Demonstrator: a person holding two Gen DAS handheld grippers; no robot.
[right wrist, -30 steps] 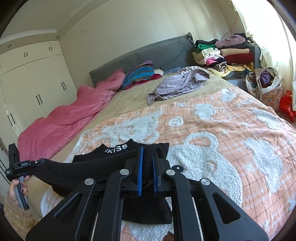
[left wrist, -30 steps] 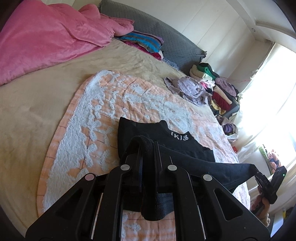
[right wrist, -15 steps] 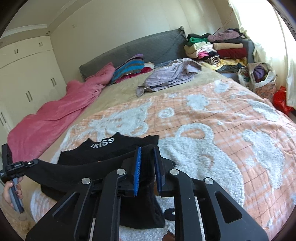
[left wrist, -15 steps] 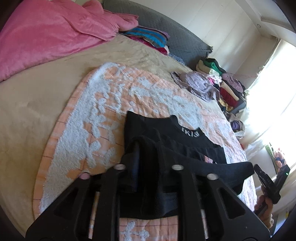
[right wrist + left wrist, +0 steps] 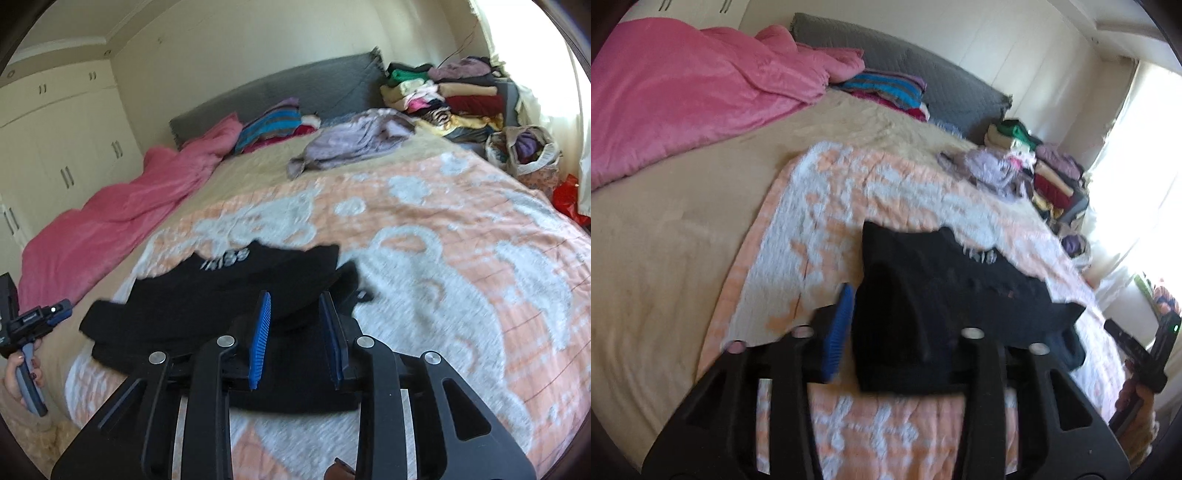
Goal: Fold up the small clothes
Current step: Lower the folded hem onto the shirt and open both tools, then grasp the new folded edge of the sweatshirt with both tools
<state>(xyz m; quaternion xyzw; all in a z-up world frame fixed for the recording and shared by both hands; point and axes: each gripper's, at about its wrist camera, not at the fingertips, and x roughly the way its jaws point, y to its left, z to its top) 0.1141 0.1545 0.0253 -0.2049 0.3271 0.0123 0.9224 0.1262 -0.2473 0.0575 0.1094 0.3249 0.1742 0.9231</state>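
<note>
A black garment (image 5: 942, 273) with white waistband lettering (image 5: 225, 262) lies folded over itself on the orange and white blanket (image 5: 443, 240). My left gripper (image 5: 897, 306) is open just above its near end; one blue pad (image 5: 838, 332) shows, and the cloth hides the other finger. In the right wrist view the garment (image 5: 236, 288) lies flat under and ahead of my right gripper (image 5: 295, 299), open with both blue pads bare. The left gripper (image 5: 37, 317), held in a hand, sits off the garment's left end, apart from it. The right gripper (image 5: 1137, 354) shows at the blanket's right edge.
A pink duvet (image 5: 683, 92) covers the far left of the bed. A crumpled lilac garment (image 5: 354, 140) lies near the grey headboard (image 5: 295, 85). Stacked folded clothes (image 5: 450, 96) and a full bag (image 5: 524, 147) stand at the right. Wardrobe doors (image 5: 55, 147) line the left wall.
Both grippers have opened and let go of the black garment, which has dropped flat onto the blanket. Both have pulled back a little from its ends.
</note>
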